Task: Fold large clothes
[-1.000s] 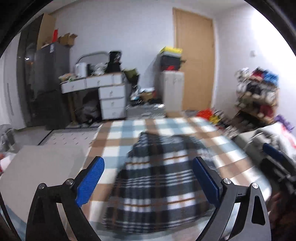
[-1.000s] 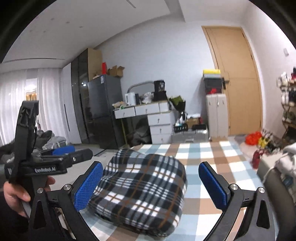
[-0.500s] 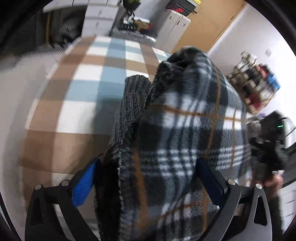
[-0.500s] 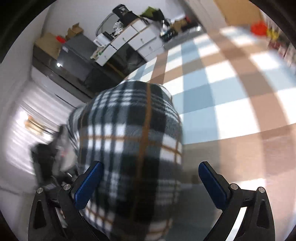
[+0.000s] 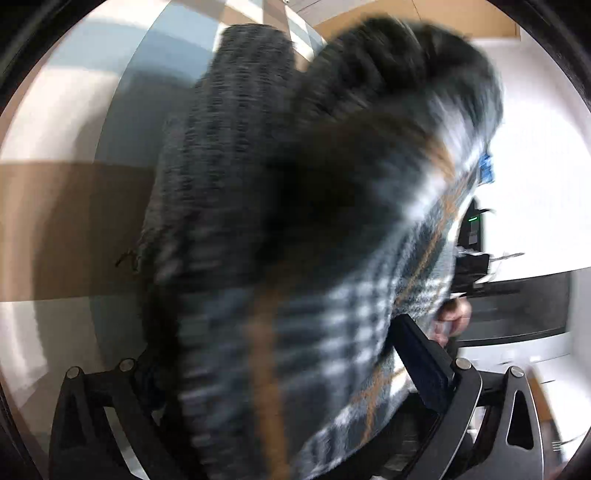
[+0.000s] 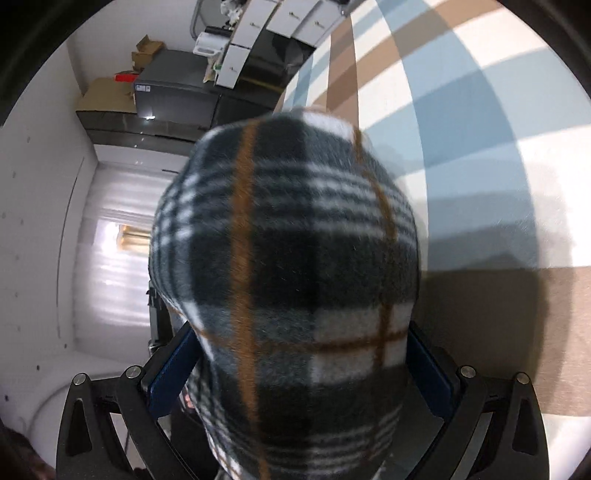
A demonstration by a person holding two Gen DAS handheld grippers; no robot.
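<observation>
The folded plaid fleece garment (image 6: 295, 258) lies as a thick bundle on the checked bedcover (image 6: 480, 110). My right gripper (image 6: 299, 354) straddles one end of it. The fabric fills the whole gap and touches both blue pads (image 6: 428, 365), with the jaws at full width. In the blurred left wrist view the same bundle (image 5: 332, 295) sits between the wide jaws of my left gripper (image 5: 280, 354). Its right pad (image 5: 421, 362) lies against the fleece and its left pad is hidden. A grey knitted layer (image 5: 229, 147) shows along the bundle's left side.
A hand (image 5: 454, 317) and the black body of the other gripper (image 5: 472, 236) show past the bundle. Beyond the bed stand a dark fridge (image 6: 173, 92), white drawers (image 6: 280, 18) and a bright curtained window (image 6: 110, 240). The bedcover (image 5: 74, 221) spreads to the left.
Both grippers have dropped, rolled and moved in from opposite ends of the plaid bundle. A second ago it lay ahead of them; now it fills both sets of jaws.
</observation>
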